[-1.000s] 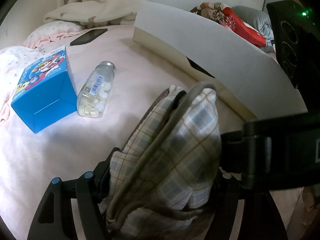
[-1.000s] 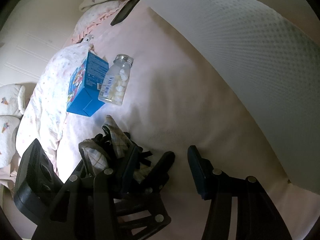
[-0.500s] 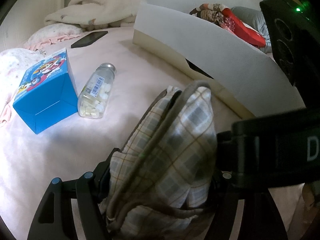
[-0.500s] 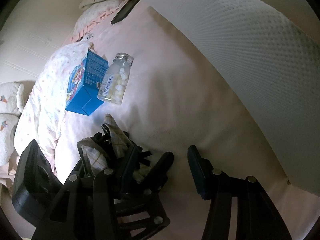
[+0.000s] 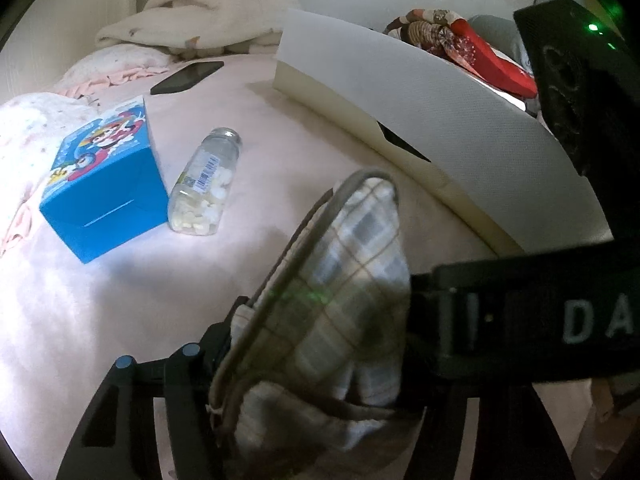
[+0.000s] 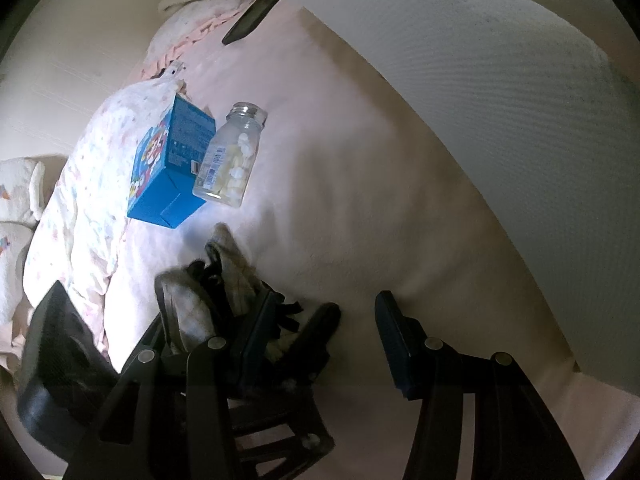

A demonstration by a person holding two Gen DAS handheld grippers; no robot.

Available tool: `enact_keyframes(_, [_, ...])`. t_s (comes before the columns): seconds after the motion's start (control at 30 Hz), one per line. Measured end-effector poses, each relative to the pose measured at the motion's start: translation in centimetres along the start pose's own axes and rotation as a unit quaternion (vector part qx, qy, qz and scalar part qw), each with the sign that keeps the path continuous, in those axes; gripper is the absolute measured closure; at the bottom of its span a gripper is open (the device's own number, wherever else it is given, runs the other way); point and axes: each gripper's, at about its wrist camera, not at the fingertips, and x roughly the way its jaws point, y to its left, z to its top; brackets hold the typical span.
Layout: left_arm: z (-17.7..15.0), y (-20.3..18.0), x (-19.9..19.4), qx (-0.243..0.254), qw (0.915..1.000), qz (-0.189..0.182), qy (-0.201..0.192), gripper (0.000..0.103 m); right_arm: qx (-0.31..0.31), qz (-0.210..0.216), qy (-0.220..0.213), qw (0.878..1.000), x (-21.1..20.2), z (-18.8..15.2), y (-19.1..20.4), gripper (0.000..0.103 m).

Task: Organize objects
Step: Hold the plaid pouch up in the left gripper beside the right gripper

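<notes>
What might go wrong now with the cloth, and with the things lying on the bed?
1. The left gripper has just been closing on the checked cloth; it bulges above the fingers and may slip out.
2. The bottle lies on its side against the blue box; a nudge may roll it.

A soft woven plaid cloth pouch [image 5: 336, 300] with a taupe fabric trim is seen at centre frame, matt and creased. Matt black plastic is shown on the left gripper [image 5: 304, 368] and on the right gripper [image 6: 356, 320]. At left, glossy printed cardboard is shown by the blue box [image 5: 104, 184], and clear shiny plastic with a metallic cap by the bottle [image 5: 206, 184]. A dimpled, matt texture is seen on the white box [image 5: 420, 120] at upper right. The pink bed sheet [image 5: 120, 300] is seen as soft, fuzzy fabric, and the dark phone [image 5: 188, 77] as smooth and glossy.
</notes>
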Motion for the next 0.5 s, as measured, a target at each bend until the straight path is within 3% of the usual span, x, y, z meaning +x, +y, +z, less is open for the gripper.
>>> enact_keyframes(0.1, [0.1, 0.5, -0.8, 0.001, 1.0000, 0.005, 0.005, 0.042, 0.001, 0.019, -0.005, 1.000, -0.1, -0.1, 0.4, 0.048])
enact_keyframes(0.33, [1.3, 4.1, -5.1, -0.026, 0.9991, -0.028, -0.021, 0.043, 0.051, 0.201, -0.038, 0.978, -1.6, -0.4, 0.6, 0.049])
enact_keyframes(0.5, [0.0, 4.0, -7.4, 0.014, 0.9975, -0.010, -0.068, 0.043, 0.028, 0.236, -0.029, 0.971, -1.1, -1.0, 2.0, 0.048])
